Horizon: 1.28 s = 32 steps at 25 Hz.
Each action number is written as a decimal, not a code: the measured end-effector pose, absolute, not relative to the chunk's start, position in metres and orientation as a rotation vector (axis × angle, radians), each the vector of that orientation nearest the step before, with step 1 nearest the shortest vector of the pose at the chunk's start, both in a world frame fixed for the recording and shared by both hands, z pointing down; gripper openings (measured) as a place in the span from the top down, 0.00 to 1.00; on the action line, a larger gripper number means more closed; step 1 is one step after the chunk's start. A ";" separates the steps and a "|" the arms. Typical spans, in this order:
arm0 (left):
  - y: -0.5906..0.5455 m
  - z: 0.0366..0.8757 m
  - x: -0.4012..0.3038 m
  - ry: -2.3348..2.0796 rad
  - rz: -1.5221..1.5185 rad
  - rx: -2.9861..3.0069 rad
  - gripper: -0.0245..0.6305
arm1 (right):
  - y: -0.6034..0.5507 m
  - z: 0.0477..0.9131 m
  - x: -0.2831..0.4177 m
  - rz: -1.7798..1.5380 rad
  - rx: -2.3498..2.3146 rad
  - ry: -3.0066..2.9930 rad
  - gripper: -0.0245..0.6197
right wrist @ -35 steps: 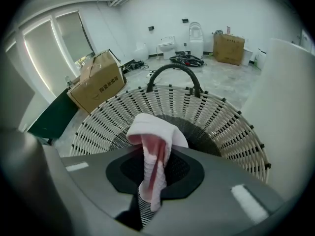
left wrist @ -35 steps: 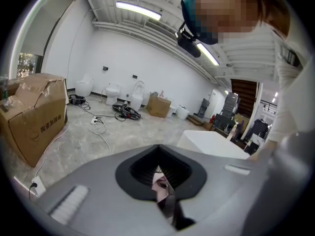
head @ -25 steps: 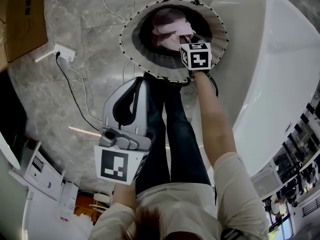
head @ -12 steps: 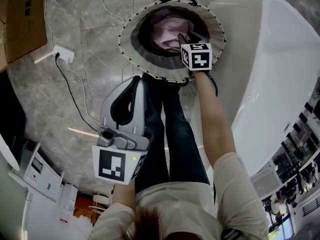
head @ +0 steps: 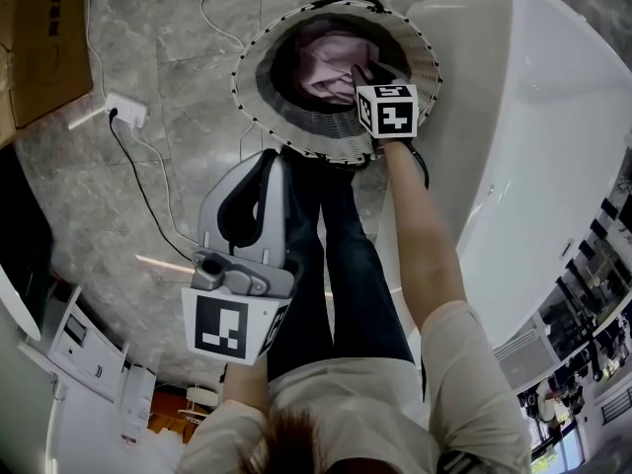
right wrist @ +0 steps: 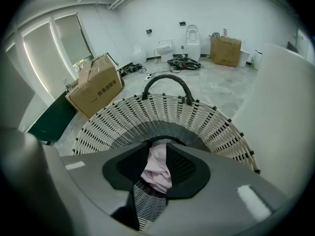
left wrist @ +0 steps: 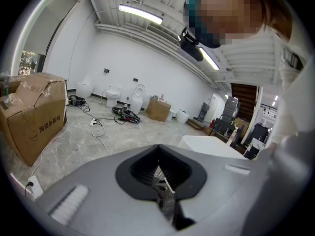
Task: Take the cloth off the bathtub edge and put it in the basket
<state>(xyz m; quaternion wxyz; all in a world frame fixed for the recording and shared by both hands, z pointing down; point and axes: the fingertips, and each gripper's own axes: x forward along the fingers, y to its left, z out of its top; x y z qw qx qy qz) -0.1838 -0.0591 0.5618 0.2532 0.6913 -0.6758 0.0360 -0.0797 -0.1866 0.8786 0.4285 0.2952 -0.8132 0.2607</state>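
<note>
The right tool (head: 370, 70) has just opened its jaws, with the pale pink cloth (head: 331, 57) loose between them in the round white wicker basket (head: 259, 92). It is better to lift straight up, so no fold catches.

Cloth (head: 331, 62) partly behind right gripper (head: 373, 75); bathtub (head: 553, 117) and cardboard box (head: 39, 38) cropped by the edges.

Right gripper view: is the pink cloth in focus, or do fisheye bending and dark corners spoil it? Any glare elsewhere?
Right gripper view: crumpled pink cloth fairly sharp and evenly lit; woven white basket rim bowed by the lens, corners black. Head view: glossy white bathtub bright but not blown out. Left gripper view: ceiling strip light flares.
</note>
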 end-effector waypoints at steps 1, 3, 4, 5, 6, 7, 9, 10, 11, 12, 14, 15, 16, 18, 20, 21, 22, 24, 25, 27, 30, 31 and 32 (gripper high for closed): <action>-0.059 0.561 -0.184 -1.838 0.098 1.879 0.94 | -0.187 0.878 -0.079 0.651 0.737 -2.028 0.80; -0.060 0.560 -0.185 -1.842 0.101 1.878 0.94 | -0.188 0.877 -0.078 0.653 0.743 -2.022 0.80; -0.060 0.559 -0.186 -1.845 0.102 1.877 0.94 | -0.189 0.877 -0.078 0.653 0.746 -2.021 0.80; -0.060 0.559 -0.187 -1.849 0.101 1.876 0.94 | -0.190 0.876 -0.078 0.652 0.748 -2.021 0.80; -0.060 0.558 -0.188 -1.854 0.098 1.875 0.94 | -0.190 0.875 -0.078 0.649 0.748 -2.021 0.80; -0.061 0.557 -0.189 -1.859 0.096 1.874 0.94 | -0.190 0.874 -0.078 0.644 0.749 -2.020 0.82; -0.061 0.556 -0.190 -1.863 0.096 1.872 0.94 | -0.192 0.872 -0.077 0.632 0.757 -2.018 0.87; -0.061 0.556 -0.191 -1.864 0.097 1.871 0.94 | -0.193 0.870 -0.077 0.628 0.764 -2.018 0.89; -0.060 0.555 -0.191 -1.866 0.097 1.870 0.94 | -0.194 0.869 -0.077 0.625 0.773 -2.019 0.91; -0.060 0.554 -0.192 -1.868 0.096 1.870 0.94 | -0.195 0.867 -0.076 0.623 0.782 -2.021 0.92; -0.061 0.550 -0.192 -1.876 0.095 1.871 0.94 | -0.197 0.861 -0.075 0.623 0.798 -2.029 0.93; -0.062 0.548 -0.192 -1.881 0.094 1.872 0.94 | -0.198 0.858 -0.075 0.622 0.803 -2.035 0.94; -0.062 0.545 -0.192 -1.887 0.092 1.873 0.94 | -0.199 0.855 -0.075 0.621 0.808 -2.040 0.94; -0.063 0.540 -0.193 -1.898 0.087 1.877 0.94 | -0.201 0.849 -0.076 0.616 0.815 -2.051 0.95; -0.065 0.535 -0.194 -1.907 0.083 1.882 0.94 | -0.203 0.843 -0.076 0.613 0.820 -2.060 0.95; -0.065 0.532 -0.195 -1.912 0.080 1.885 0.94 | -0.204 0.839 -0.077 0.612 0.823 -2.064 0.95; -0.066 0.528 -0.196 -1.916 0.077 1.888 0.94 | -0.206 0.835 -0.078 0.612 0.826 -2.070 0.96; -0.067 0.523 -0.197 -1.926 0.072 1.890 0.94 | -0.208 0.827 -0.080 0.611 0.828 -2.085 0.96; -0.067 0.520 -0.198 -1.931 0.071 1.891 0.94 | -0.209 0.822 -0.081 0.611 0.828 -2.093 0.96; -0.069 0.515 -0.199 -1.943 0.065 1.893 0.94 | -0.210 0.814 -0.083 0.612 0.830 -2.111 0.96; -0.073 0.507 -0.200 -1.957 0.055 1.899 0.94 | -0.212 0.800 -0.084 0.619 0.840 -2.139 0.96; -0.074 0.503 -0.200 -1.960 0.052 1.902 0.94 | -0.212 0.796 -0.085 0.621 0.843 -2.148 0.96; -0.075 0.500 -0.201 -1.964 0.047 1.906 0.94 | -0.214 0.790 -0.085 0.623 0.848 -2.158 0.96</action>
